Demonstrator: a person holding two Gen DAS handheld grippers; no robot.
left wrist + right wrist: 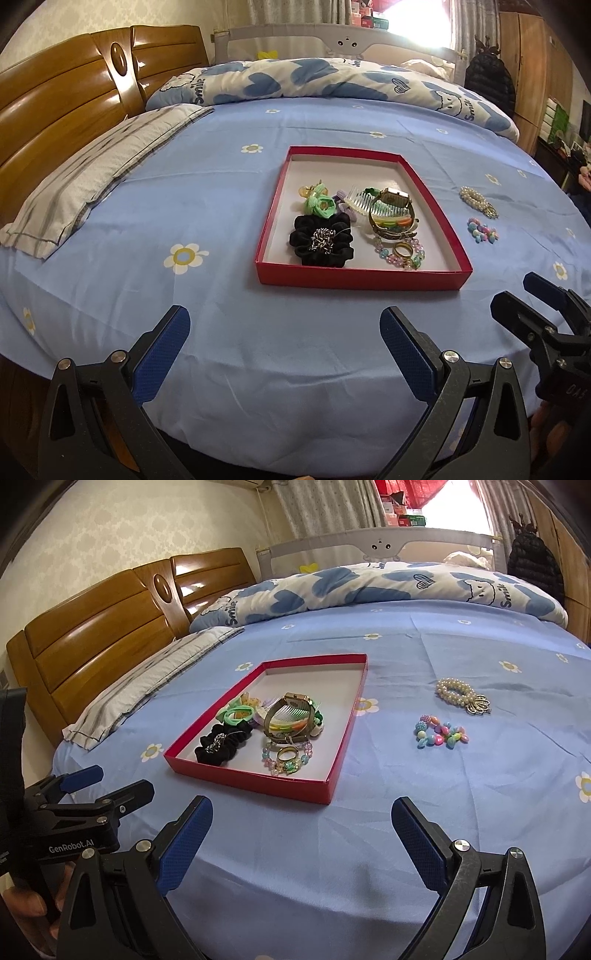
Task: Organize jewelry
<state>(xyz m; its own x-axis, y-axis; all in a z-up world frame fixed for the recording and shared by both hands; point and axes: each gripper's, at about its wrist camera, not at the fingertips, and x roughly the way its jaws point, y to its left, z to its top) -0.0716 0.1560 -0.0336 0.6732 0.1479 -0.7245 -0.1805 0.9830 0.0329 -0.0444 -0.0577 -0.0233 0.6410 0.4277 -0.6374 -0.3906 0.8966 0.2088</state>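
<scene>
Two pieces lie outside the red box (334, 786), on the blue bed sheet (406, 812) at the right of the right wrist view: a pearl bracelet (456, 693) with a gold filigree charm, and just below it in the frame a pastel bead bracelet (441, 734); the two are near each other but apart, and well apart from the box.

Judged handling: both look light and limp, probably strung on elastic, so they will sag and swing when lifted; the round beads appear glossy and may roll or slip between flat pads; a pinch across one side of the loop, beads gathered between the pads, seems the safest hold; the charm looks thin and should not be squeezed.

The box is a shallow cardboard tray, red outside, pale inside, sitting at centre frame; it holds a black scrunchie (320, 240), green hair ties (319, 205), a clear toothed comb (364, 205), a gold watch (395, 199), a gold ring (404, 251) and a translucent bead bracelet (382, 254) around it; its upper half is bare.

The sheet is soft, faintly creased fabric with daisy prints.

The left tongs (284, 350) stand wide open and empty at the bottom of the left wrist view; the right tongs (301, 840) likewise gape wide, holding nothing, low in the frame and short of both bracelets.
</scene>
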